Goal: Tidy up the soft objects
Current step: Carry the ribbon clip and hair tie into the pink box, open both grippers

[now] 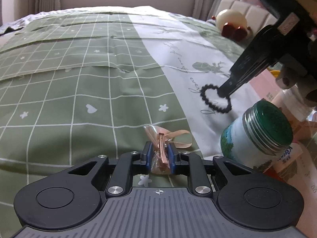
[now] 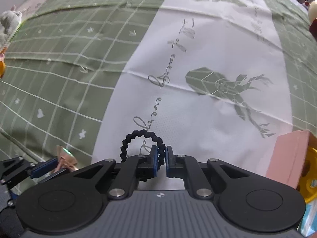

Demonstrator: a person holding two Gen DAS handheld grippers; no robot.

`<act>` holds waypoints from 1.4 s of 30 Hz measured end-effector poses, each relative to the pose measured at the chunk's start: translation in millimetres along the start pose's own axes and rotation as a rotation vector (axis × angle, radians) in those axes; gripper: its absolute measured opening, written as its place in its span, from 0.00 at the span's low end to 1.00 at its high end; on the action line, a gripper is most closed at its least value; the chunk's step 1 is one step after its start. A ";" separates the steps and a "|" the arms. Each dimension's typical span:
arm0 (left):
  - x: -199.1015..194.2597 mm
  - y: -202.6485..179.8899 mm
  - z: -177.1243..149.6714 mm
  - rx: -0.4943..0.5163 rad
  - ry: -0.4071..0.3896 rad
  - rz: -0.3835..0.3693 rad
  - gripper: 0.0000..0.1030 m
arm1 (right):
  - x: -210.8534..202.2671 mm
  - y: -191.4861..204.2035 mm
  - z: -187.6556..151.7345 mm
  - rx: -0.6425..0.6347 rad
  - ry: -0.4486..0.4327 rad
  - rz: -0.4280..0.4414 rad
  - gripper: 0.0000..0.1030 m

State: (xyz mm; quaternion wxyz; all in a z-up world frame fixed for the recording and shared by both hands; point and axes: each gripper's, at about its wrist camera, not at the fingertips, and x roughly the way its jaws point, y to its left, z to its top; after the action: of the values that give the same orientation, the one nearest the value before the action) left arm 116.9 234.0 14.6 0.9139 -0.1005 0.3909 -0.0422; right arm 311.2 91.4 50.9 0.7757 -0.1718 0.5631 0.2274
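With the left gripper (image 1: 160, 154) clamped on the ribbon hair clip (image 1: 162, 148) and the right gripper (image 2: 162, 158) pinching the black hair tie (image 2: 141, 138) at five o'clock, lift both straight off the bedspread (image 1: 79, 79) before travelling toward the open jar (image 1: 257, 136).

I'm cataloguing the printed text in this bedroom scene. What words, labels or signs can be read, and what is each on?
"every": grey cursive on the white stripe of the bedspread; the rest of that script is too distorted to read.
Blue print on the packet beside the jar: too blurred.
Sticker on the right gripper's body: too small.
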 end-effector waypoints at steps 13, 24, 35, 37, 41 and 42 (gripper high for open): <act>-59.5 -17.6 8.0 0.018 -0.097 0.041 0.15 | -122.6 -13.1 -37.4 0.019 -0.236 0.044 0.07; -143.3 -97.1 38.7 0.159 -0.242 0.056 0.15 | -217.6 -51.8 -101.2 0.053 -0.401 0.062 0.07; -122.2 -213.4 65.7 0.279 -0.218 -0.060 0.15 | -243.3 -168.7 -174.3 0.238 -0.486 0.055 0.07; -107.3 -232.3 69.4 0.292 -0.198 -0.090 0.15 | -238.5 -190.6 -185.5 0.275 -0.492 0.052 0.07; -76.0 -272.1 75.9 0.312 -0.154 -0.146 0.15 | -215.4 -228.6 -202.1 0.323 -0.474 0.010 0.08; -67.9 -281.5 76.9 0.318 -0.145 -0.160 0.15 | -207.1 -237.2 -205.8 0.335 -0.464 0.015 0.08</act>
State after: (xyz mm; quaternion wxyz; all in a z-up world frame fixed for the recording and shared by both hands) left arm 126.0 -18.7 175.4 0.9378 0.0115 0.3032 -0.1687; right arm 222.7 -247.8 187.3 0.8997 0.0197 0.4016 0.1700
